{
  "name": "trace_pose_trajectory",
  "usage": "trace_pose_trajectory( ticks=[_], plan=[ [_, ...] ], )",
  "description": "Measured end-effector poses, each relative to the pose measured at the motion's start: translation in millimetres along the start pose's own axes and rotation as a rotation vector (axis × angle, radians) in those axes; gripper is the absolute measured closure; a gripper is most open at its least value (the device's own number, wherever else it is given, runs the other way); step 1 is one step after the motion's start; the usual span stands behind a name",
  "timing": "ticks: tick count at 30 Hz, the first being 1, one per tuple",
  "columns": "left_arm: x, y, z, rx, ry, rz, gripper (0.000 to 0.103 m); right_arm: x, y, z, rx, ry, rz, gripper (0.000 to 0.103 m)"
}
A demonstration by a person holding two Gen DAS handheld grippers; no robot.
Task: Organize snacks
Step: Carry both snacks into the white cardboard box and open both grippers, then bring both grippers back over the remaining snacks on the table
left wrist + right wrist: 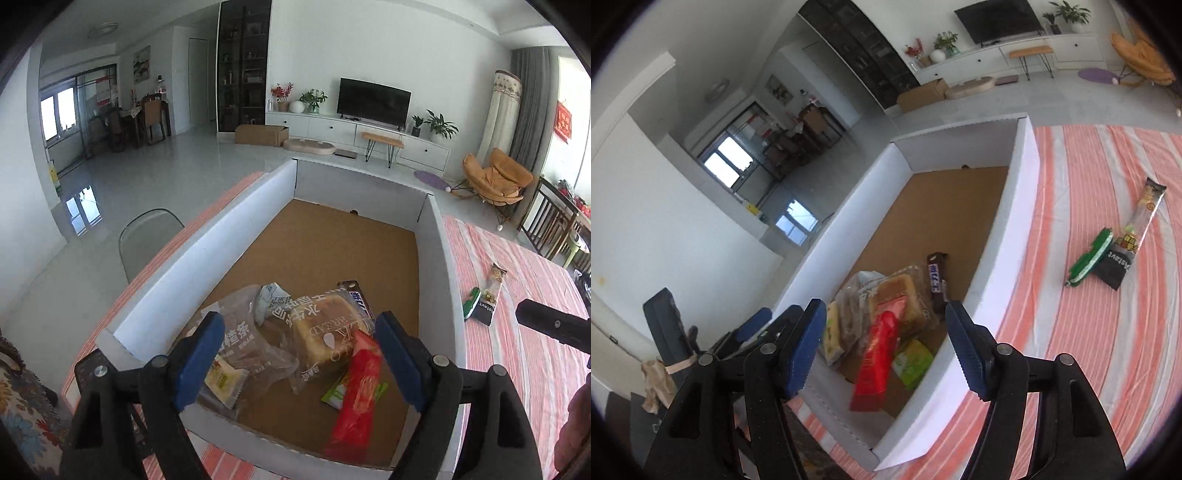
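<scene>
A white cardboard box (207, 251) with a brown floor sits on the striped table; it also shows in the right wrist view (1008, 236). Inside lie several snacks: a bread pack (321, 328), a clear hawthorn bag (240, 332), a red packet (356, 395) (879, 362), a green packet (912, 362) and a dark chocolate bar (936, 277). My left gripper (299, 358) is open and empty above the box's near end. My right gripper (886, 343) is open and empty over the same pile. On the cloth lie a green packet (1089, 258), a long stick pack (1145, 214) and a black packet (1113, 269).
The table wears a red and white striped cloth (1089, 350). A grey chair (147, 236) stands left of the table. The right gripper's body (550, 325) shows at the right edge of the left wrist view. A living room with a TV (373, 98) lies beyond.
</scene>
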State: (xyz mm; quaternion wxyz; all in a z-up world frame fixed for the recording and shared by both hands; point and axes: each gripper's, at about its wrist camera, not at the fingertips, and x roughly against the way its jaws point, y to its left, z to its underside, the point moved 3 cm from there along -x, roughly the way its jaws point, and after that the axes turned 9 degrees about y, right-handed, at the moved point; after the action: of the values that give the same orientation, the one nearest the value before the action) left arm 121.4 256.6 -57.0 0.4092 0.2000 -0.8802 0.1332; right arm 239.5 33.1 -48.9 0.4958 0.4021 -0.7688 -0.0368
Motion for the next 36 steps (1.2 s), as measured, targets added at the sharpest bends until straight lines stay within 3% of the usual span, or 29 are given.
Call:
trace_pose_trajectory(
  ticks=[5,8,12,20,25,30,32,36],
  plan=[
    [-1,-65,12,-0.14,0.032,0.052,0.018,25,-96,46,0.036,-0.034,0.379,0.033],
    [0,-94,18,-0.203,0.051,0.054,0.018,36,-151,78,-0.016,0.014,0.512,0.033],
    [3,-117,26,-0.247,0.064,0.065,0.018,55,-198,108,-0.125,0.017,0.541,0.033],
    [20,-143,35,-0.292,0.056,0.09,0.018,73,-223,127,-0.204,-0.024,0.559,0.033],
    [27,-173,59,-0.369,0.097,0.178,0.018,66,-230,130,-0.199,-0.025,0.584,0.033],
    [11,-215,82,-0.447,0.232,0.315,0.018,67,-236,133,-0.193,-0.048,0.595,0.031],
    [4,-234,72,-0.463,0.239,0.345,0.018,67,-237,134,-0.187,-0.058,0.596,0.03],
    [-33,-273,25,-0.456,0.224,0.292,0.018,64,-236,131,-0.185,-0.051,0.603,0.025]
  ],
)
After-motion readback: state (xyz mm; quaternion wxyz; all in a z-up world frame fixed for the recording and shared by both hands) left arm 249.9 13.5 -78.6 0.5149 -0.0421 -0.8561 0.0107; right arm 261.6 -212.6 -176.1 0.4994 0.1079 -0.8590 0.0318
